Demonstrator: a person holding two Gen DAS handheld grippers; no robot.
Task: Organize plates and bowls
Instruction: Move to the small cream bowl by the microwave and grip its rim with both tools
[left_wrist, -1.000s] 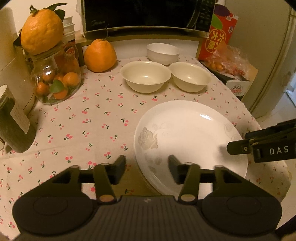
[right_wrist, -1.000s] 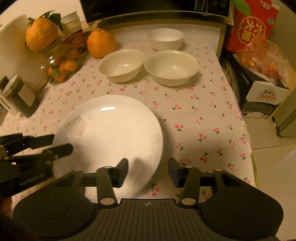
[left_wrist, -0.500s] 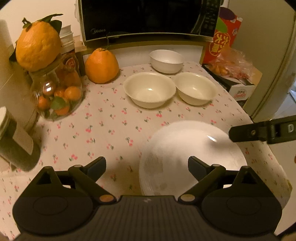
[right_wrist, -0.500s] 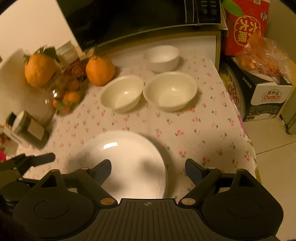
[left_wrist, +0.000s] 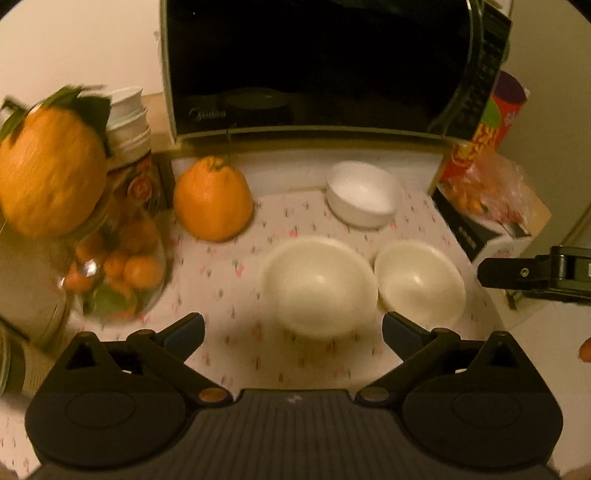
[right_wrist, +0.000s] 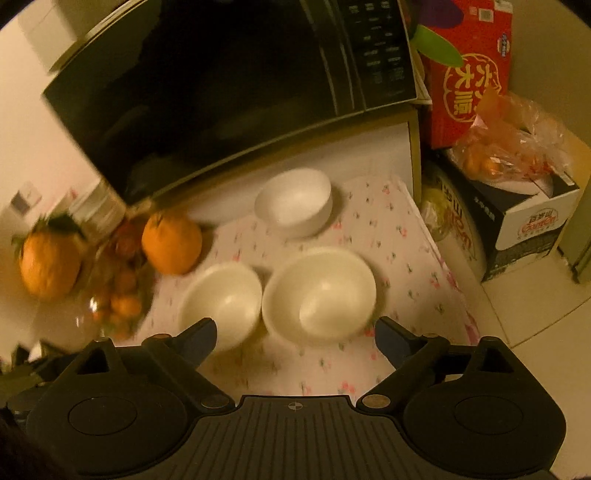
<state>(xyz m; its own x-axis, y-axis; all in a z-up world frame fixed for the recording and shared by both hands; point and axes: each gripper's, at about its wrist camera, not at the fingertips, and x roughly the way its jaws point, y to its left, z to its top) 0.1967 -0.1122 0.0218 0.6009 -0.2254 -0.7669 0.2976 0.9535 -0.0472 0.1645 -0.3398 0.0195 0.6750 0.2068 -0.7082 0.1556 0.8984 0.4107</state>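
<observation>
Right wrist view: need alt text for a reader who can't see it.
The open right gripper hovers over two cream bowls, the right cream bowl and the left cream bowl, which sit side by side on a cherry-print tablecloth. A smaller white bowl sits behind them, below a black microwave, with an orange citrus fruit at left.

Left tool (left_wrist: 293, 328) and right tool (right_wrist: 295, 334) both spread wide, nothing between the jaws

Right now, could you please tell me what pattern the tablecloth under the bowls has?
The tablecloth is pale with small red cherry prints, clearest in the right wrist view.
</observation>
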